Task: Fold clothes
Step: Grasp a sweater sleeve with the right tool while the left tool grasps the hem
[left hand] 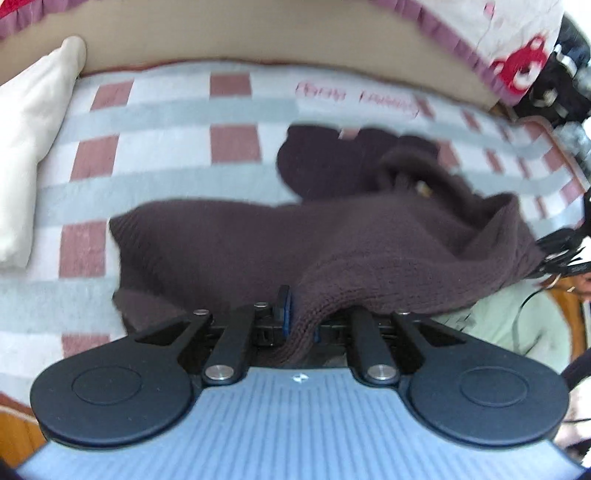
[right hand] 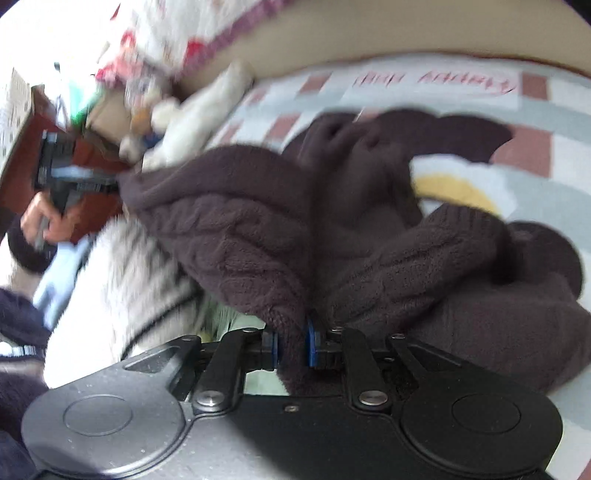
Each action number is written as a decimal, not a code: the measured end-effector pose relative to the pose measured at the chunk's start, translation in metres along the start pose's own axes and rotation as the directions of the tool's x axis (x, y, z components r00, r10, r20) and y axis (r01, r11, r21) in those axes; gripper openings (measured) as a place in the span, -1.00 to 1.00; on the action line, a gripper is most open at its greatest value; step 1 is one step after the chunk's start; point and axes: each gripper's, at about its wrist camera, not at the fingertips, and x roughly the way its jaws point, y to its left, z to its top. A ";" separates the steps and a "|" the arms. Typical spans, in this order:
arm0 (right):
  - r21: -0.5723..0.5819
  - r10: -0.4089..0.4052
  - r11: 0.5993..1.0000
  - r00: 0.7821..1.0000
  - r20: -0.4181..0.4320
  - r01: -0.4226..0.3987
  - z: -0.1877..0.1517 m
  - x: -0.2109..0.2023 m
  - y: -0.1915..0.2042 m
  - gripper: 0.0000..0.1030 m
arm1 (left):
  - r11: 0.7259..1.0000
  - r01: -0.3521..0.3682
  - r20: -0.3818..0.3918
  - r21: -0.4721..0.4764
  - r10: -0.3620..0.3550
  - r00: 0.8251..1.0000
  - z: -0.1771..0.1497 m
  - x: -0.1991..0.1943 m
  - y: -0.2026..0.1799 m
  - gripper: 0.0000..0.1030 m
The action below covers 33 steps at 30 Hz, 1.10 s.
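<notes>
A dark brown cable-knit sweater [left hand: 332,236] lies bunched on the checked bed blanket [left hand: 166,122]. My left gripper [left hand: 299,317] is shut on an edge of it, and the knit drapes over and between the blue pads. In the right wrist view the same sweater [right hand: 369,229] rises in thick folds, with my right gripper [right hand: 293,343] shut on a hem that hangs down between its blue pads. The left gripper [right hand: 74,177] also shows at far left, held in a hand, at another corner of the sweater. Both views are blurred.
A cream pillow [left hand: 33,129] lies at the blanket's left edge below a beige headboard [left hand: 258,33]. A white striped garment [right hand: 122,273] and a pale green one [left hand: 517,321] sit near the front. Plush toys and clutter [right hand: 147,122] crowd the far left.
</notes>
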 end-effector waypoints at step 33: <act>0.134 -0.103 0.988 0.972 0.209 0.076 -0.053 0.036 0.010 -0.57 | 0.935 0.255 -0.015 -0.247 -0.267 0.964 0.137 0.211 -0.135 0.09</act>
